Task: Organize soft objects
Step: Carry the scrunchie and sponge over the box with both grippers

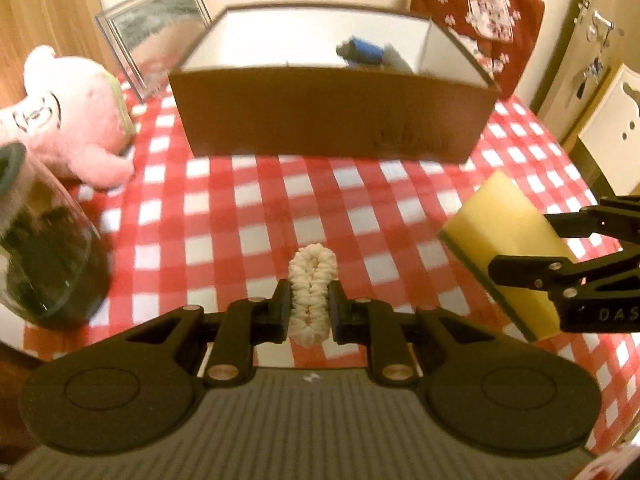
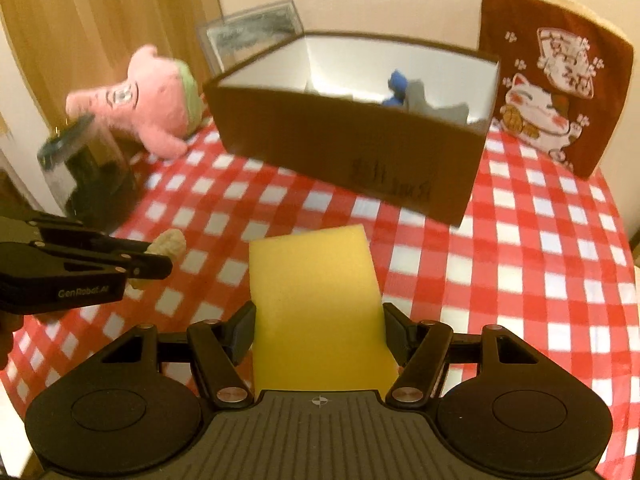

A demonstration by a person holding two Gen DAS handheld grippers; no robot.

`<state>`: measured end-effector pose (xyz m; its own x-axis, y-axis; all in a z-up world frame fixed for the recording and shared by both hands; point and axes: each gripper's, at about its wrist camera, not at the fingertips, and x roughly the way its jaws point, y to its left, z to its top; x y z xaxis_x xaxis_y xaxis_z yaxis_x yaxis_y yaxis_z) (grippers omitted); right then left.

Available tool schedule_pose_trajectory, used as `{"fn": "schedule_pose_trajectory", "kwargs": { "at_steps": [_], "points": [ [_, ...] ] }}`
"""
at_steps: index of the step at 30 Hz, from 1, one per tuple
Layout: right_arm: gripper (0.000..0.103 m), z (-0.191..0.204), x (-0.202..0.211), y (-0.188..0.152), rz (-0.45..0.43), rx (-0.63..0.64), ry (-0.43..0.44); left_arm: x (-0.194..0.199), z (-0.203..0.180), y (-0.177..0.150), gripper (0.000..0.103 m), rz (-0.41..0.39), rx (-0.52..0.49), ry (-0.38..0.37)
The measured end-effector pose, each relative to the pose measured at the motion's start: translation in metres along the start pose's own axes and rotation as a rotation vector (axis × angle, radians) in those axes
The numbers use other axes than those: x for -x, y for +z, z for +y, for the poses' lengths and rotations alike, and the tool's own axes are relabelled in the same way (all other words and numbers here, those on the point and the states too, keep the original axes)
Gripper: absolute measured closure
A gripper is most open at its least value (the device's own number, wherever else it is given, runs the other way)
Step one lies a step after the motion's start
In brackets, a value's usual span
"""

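While both grippers carry loads above the checked tabletop (image 1: 240, 200), the items stand as follows: left gripper (image 1: 310, 306), lower centre of the left wrist view, jaws narrow and clamped on a cream scrunchie (image 1: 313, 280) held upright between the pads; right gripper (image 2: 320, 332), lower centre of the right wrist view, jaws set wider and pressed against the two sides of a yellow sponge (image 2: 316, 300), which juts forward and shows a thin darker layer along its edge in the left view at lower right. Brown box (image 2: 352, 148), upper centre of both views, open at the top, pale inside, a divider visible; blue and grey soft items (image 2: 416, 96) already lie in its right-hand part. Pink plush toy (image 1: 68, 116), upper left, lies on the tabletop beside the box, not yet gathered. Glass jar (image 1: 44, 248) with dark contents, left edge; framed picture (image 1: 156, 28) behind the box; red cat cushion (image 2: 556, 80), upper right. Step in hand, by judgement: transport of two picked soft objects toward the box. Next move likely calls for raising each load over the near wall, choosing a compartment, and opening the jaws only once past the rim; the plush remains for a later pick
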<state>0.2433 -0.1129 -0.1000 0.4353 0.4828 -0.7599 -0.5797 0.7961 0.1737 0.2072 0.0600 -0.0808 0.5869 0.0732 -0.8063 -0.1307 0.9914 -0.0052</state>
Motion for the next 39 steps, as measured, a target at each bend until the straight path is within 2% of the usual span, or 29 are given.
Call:
{"fn": "schedule_pose_trajectory", "kwargs": {
  "at_steps": [10, 18, 26, 30, 39],
  "points": [
    [0.038, -0.017, 0.021, 0.058, -0.123, -0.004, 0.006, 0.019, 0.01, 0.057, 0.086, -0.13, -0.017, 0.019],
    [0.038, -0.033, 0.025, 0.108, -0.2, -0.012, 0.014, 0.012, 0.009, 0.109, 0.086, -0.195, -0.037, 0.02],
    [0.038, -0.05, 0.006, 0.156, -0.234, -0.027, 0.011, -0.012, 0.011, 0.164, 0.086, -0.214, -0.05, 0.021],
    [0.038, -0.061, -0.011, 0.177, -0.231, -0.053, 0.015, -0.03, 0.011, 0.19, 0.085, -0.208, -0.066, 0.04],
    [0.038, -0.073, -0.058, 0.222, -0.206, -0.042, -0.001, -0.076, 0.02, 0.234, 0.085, -0.176, -0.091, 0.032]
  ]
}}
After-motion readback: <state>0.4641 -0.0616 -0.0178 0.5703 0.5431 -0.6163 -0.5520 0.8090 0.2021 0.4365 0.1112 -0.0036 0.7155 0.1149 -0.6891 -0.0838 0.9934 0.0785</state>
